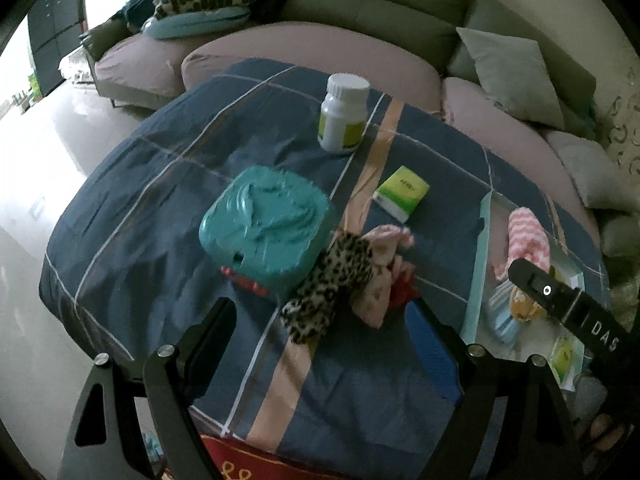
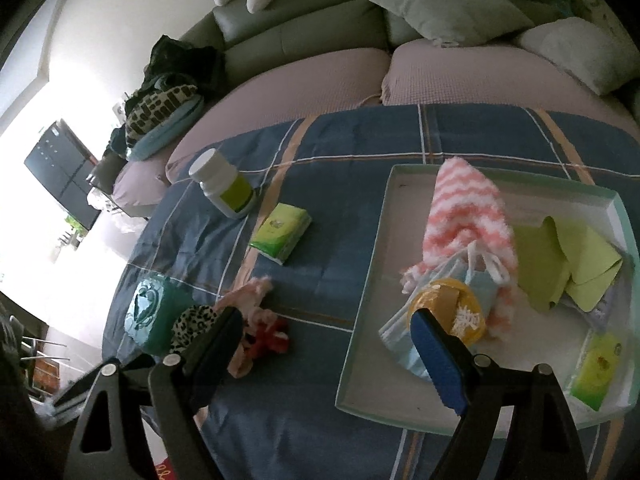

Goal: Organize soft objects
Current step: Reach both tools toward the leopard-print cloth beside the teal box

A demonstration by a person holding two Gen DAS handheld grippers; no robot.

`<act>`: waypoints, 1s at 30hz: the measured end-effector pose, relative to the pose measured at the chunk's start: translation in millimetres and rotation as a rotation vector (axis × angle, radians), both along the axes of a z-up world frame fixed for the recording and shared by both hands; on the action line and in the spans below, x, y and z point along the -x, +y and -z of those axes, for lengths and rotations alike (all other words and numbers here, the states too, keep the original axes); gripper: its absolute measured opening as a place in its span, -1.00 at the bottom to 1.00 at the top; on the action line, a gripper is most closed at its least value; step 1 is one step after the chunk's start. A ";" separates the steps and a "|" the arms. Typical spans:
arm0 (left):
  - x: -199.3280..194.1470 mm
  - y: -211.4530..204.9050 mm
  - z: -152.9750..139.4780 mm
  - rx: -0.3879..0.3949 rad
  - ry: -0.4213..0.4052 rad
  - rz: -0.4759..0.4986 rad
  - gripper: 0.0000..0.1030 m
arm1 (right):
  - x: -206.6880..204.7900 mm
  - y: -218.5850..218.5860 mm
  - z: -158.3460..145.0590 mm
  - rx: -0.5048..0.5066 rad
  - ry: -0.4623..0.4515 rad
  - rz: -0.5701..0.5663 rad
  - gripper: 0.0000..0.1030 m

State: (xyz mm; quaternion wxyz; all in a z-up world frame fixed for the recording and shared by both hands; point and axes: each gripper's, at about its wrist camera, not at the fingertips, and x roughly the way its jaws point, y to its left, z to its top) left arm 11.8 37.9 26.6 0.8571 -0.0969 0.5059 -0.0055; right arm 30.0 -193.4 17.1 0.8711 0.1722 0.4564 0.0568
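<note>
Both grippers hang wide and empty. The left gripper (image 1: 320,344) is nearest the leopard cloth (image 1: 328,284) piled beside the teal box (image 1: 266,226); pinch only fabric, lift clear, then carry to the tray (image 2: 372,264) beyond.

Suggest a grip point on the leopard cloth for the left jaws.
Pinch the raised middle fold of the leopard cloth, coming down from above, jaws across its narrow width. It lies long and bunched, with the teal box tight on one side and pink cloth on the other.

A white pill bottle (image 1: 344,114) stands beside a sofa (image 1: 360,12).
</note>
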 end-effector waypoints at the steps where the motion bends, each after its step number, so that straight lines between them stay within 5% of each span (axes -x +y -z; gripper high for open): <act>1: 1.2 0.4 2.9 -0.003 0.006 -0.008 0.68 | -0.8 2.1 0.8 -0.001 0.000 -0.010 0.70; 9: -5.7 2.1 34.4 -0.005 0.092 -0.059 0.67 | -4.7 26.2 12.5 -0.012 0.012 -0.120 0.61; 14: -10.3 5.0 39.3 0.017 0.108 -0.089 0.67 | -11.0 43.3 27.3 -0.025 0.055 -0.180 0.36; 16: -12.1 5.0 41.3 0.021 0.120 -0.090 0.45 | -12.5 50.1 31.9 -0.026 0.069 -0.200 0.28; 30: -20.2 8.9 54.1 0.078 0.160 -0.099 0.17 | -29.5 59.4 58.2 -0.083 0.154 -0.219 -0.08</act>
